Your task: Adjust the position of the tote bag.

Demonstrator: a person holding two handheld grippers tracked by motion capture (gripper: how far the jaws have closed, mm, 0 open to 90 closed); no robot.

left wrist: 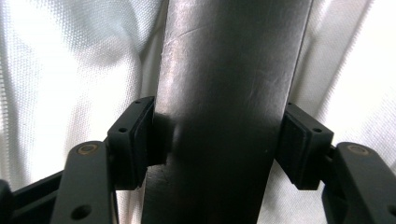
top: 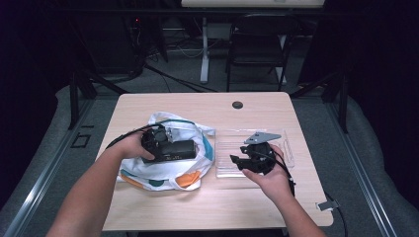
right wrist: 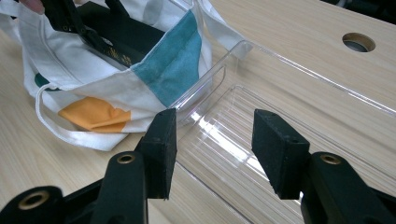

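Observation:
A white tote bag (top: 163, 173) with teal and orange patches lies at the table's left middle. Inside its mouth sits a black case (top: 178, 149) with pale lettering. My left gripper (top: 165, 144) reaches into the bag; in the left gripper view the pads (left wrist: 135, 140) press on both sides of the dark case (left wrist: 224, 70), denting it, with white bag cloth (left wrist: 56, 70) behind. My right gripper (top: 237, 160) hovers open over a clear plastic tray (top: 227, 148); its jaws (right wrist: 212, 149) hold nothing above the ribbed tray floor (right wrist: 233, 116). The bag (right wrist: 93, 88) lies just left of the tray.
The wooden table (top: 197, 207) has a round cable hole (top: 237, 104) near its far edge. A dark chair (top: 257, 44) and a desk leg stand beyond the table. A small clip hangs at the table's front right corner (top: 327, 205).

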